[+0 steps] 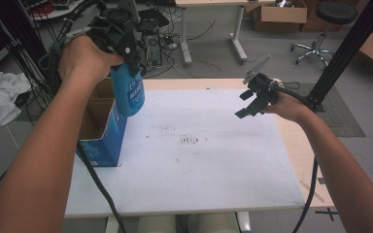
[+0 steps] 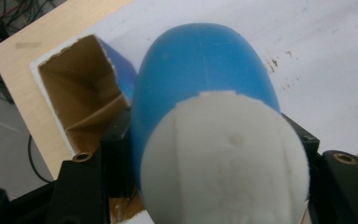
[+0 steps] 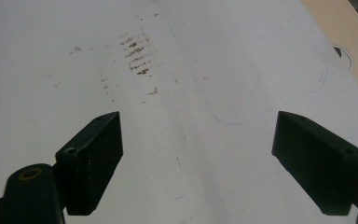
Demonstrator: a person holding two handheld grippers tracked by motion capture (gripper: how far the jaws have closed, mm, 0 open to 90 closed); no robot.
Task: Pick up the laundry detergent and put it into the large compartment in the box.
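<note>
1. The left tool is clamped on the blue bottle, which hangs upright in the air just beside the open cardboard box, above its right edge.
2. The step in hand looks like carrying the bottle between box and bench.
3. Next it needs a steady vertical grip and a clear spot on the white sheet.
4. The right tool hovers over the bench, jaws spread wide, holding nothing.

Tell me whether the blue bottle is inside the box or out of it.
Out. The left gripper holds the blue bottle in the air above the open box, its lower end clear of the rim.
</note>
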